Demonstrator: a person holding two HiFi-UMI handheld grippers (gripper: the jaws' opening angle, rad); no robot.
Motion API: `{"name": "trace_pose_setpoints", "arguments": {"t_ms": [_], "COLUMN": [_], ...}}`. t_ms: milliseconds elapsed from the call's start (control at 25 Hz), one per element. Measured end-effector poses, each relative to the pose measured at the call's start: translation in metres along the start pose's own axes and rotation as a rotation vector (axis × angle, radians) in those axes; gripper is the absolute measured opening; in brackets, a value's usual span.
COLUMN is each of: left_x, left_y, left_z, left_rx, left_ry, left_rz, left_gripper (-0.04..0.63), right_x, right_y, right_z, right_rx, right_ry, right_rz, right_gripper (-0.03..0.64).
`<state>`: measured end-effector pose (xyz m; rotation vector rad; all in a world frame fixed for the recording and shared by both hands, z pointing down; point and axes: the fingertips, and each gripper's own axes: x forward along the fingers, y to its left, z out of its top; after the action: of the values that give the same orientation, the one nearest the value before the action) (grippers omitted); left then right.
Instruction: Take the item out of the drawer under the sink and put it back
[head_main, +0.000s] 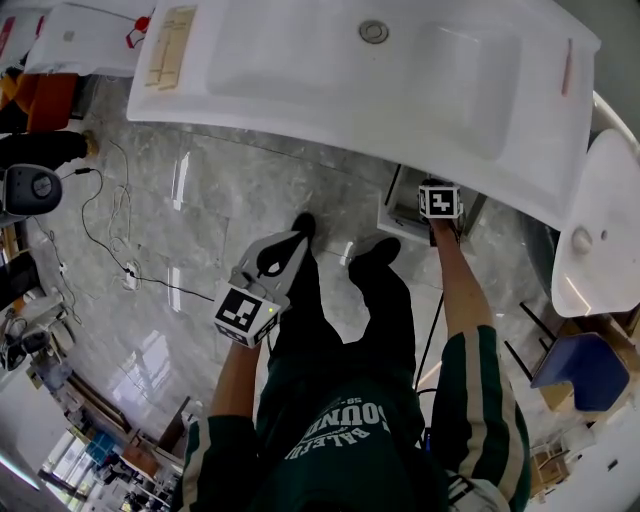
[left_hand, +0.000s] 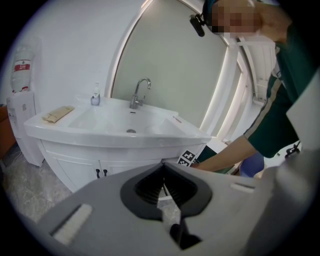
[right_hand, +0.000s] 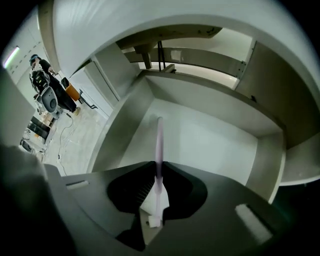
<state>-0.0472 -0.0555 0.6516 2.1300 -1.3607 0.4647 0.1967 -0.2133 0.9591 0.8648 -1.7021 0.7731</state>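
1. Head view. A person stands on a marble floor (head_main: 200, 200) before a white sink (head_main: 300, 75). The left gripper (head_main: 298, 233) is held at the person's front, well apart from the sink, pointing toward it. The right gripper (head_main: 440, 203) reaches down into the open drawer (head_main: 398, 218) beneath the sink's rim; its fingers cannot be seen here. A tan slatted piece (head_main: 170, 45) lies on the sink's left edge and a pink strip (head_main: 568, 65) on its right edge.

2. Left gripper view. The fingers (left_hand: 161, 192) of the left gripper (left_hand: 166, 202) are closed together and hold nothing. Beyond them stand the sink (left_hand: 100, 131), its faucet (left_hand: 141, 92) and the closed cabinet doors (left_hand: 80, 167). To the right, the person's forearm (left_hand: 225, 155) leads down to the right gripper (left_hand: 187, 158) beside the cabinet.

3. Right gripper view. The right gripper (right_hand: 157, 182) is clamped on a thin stick (right_hand: 159, 142), white at the gripped end and pale lilac toward the tip. The stick points straight ahead into the drawer (right_hand: 215, 145), inside its walls; whether the tip touches the drawer bottom cannot be told.
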Motion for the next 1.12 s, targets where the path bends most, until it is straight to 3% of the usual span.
{"name": "trace_pose_setpoints", "arguments": {"t_ms": [280,680,880,1120], "left_x": [-0.003,-0.025,-0.040,-0.054], "left_y": [0.003,0.002,0.006,0.017], "left_z": [-0.004,0.026,0.047,0.068], "left_rx": [-0.007,0.033,0.075,0.114], "left_ry": [0.014,-0.017,-0.037,-0.058], "left_rz": [-0.007,-0.073,-0.117,-0.155], "left_gripper": [0.051,0.051,0.051,0.051], "right_x": [-0.003,-0.076,-0.123,-0.188], "right_y": [0.000,0.027,0.048,0.087], "right_z": [-0.002,-0.005,-0.004,0.016], "right_rx": [0.020,0.018,0.060,0.109], "right_ry": [0.008,-0.081,-0.129,-0.263], "right_rz": [0.014,-0.025,-0.038,-0.020], "right_gripper": [0.080,0.077,0.006,0.002]}}
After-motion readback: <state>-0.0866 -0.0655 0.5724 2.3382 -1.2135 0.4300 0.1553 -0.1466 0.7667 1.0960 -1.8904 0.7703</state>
